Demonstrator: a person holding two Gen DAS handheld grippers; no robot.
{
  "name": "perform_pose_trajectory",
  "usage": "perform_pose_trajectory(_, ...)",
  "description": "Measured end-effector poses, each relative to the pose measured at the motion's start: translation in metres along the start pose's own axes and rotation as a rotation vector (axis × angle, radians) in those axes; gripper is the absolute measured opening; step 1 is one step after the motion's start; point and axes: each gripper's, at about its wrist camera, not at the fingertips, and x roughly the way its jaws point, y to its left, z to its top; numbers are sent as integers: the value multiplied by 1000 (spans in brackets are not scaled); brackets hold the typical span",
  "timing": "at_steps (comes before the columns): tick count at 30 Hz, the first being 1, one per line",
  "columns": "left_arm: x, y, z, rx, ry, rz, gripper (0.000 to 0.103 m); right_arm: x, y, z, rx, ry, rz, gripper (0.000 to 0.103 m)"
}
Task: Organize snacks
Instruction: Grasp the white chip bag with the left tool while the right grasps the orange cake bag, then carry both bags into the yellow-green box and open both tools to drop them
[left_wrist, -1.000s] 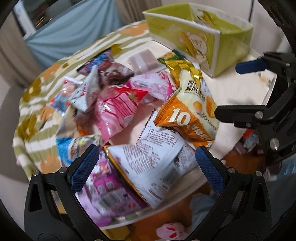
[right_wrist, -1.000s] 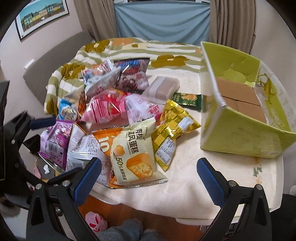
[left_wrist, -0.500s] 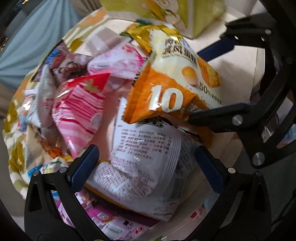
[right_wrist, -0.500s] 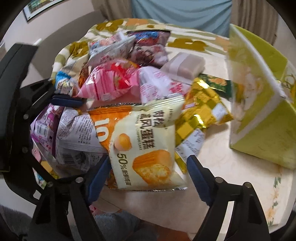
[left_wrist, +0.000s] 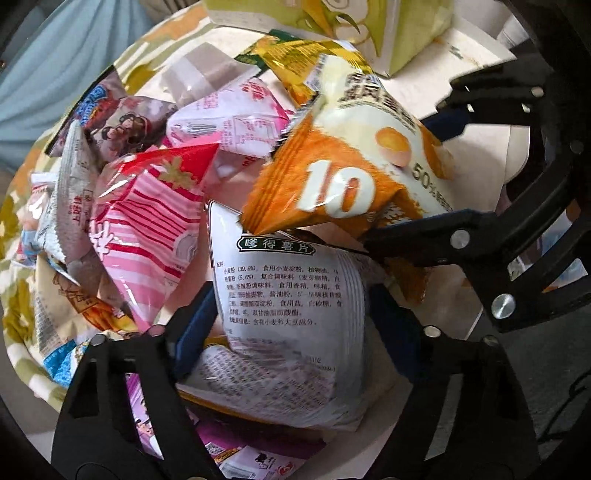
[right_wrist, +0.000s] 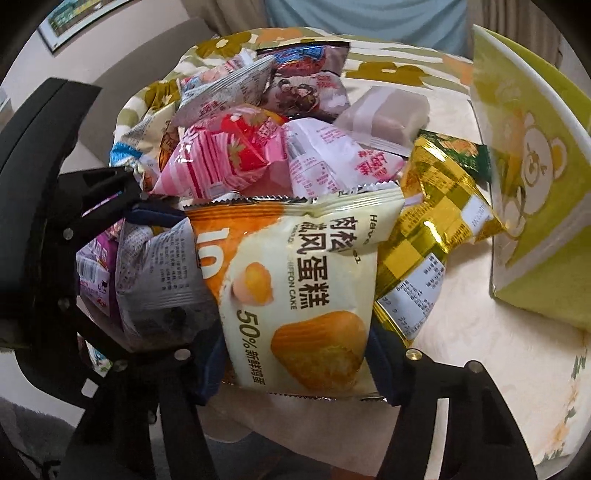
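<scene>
- My left gripper (left_wrist: 291, 325) is closing, jaws about half-wide, with the white potato-chip bag (left_wrist: 288, 295) between its blue pads; I cannot tell if they press yet.
- My right gripper (right_wrist: 295, 365) is closing narrower around the chiffon cake packet (right_wrist: 303, 291), just right of the chip bag, pads at its lower edges.
- One green bear-print box (right_wrist: 535, 206) stands right of the cake packet; its contents are out of sight.
- Behind the cake packet: one gold packet (right_wrist: 428, 236), one pink strawberry packet (right_wrist: 218, 162).
</scene>
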Motion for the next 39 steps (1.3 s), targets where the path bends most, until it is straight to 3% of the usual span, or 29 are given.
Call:
perform_pose_trajectory(3,-6,3,2,-15,-18,-5,59,-4,-5,0,32,-8,16,59)
perform_pose_trajectory(8,-14,6,0,-43,-27,-11,55,-19,-3,0,62,-40,10,59)
perform_pose_trajectory(20,-66,15,16,-134,-149,-45,54,-80,-5,5,147,-127,-65,59)
perform_pose_trajectory(32,-152,38,79,-300,-332,-15,54,-182,-50,40,185,-293,-143,59)
perform_pose_trajectory(39,-182,40,159,-430,-445,11,54,-218,-115,65,165,-346,-155,59)
